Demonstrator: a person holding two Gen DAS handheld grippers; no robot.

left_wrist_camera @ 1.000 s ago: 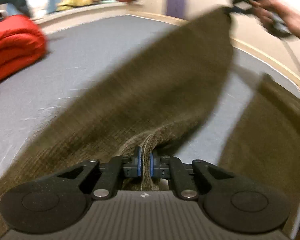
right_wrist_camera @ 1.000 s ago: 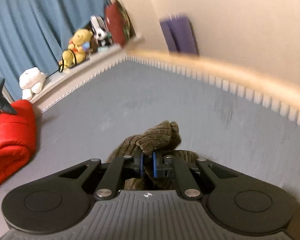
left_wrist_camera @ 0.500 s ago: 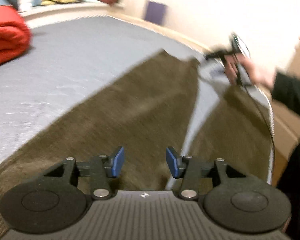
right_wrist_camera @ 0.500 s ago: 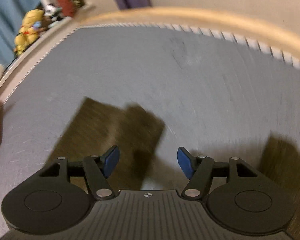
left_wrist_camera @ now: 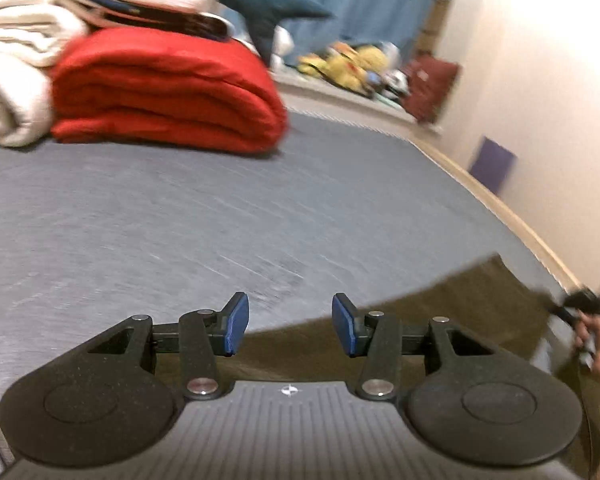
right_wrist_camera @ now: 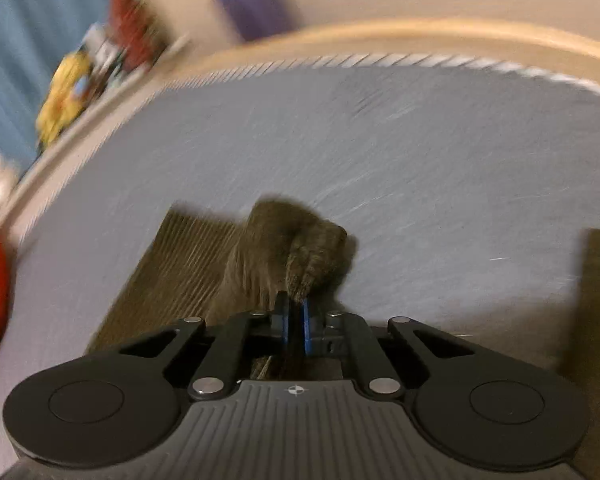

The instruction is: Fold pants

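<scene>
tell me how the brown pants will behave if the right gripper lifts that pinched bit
Probably floppy: the brown corduroy pants bunch into a soft hump at the shut right gripper. The rest would likely trail and drag across the grey mattress. The ribbed cloth seems unlikely to slip.

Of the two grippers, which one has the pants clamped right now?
The right gripper: its blue pads are shut on a bunched fold of the olive pants. The left gripper stands open, with nothing between its pads.

Pants [left_wrist_camera: 440, 320] on bed [left_wrist_camera: 180, 220] — blanket [left_wrist_camera: 164, 88] behind.
</scene>
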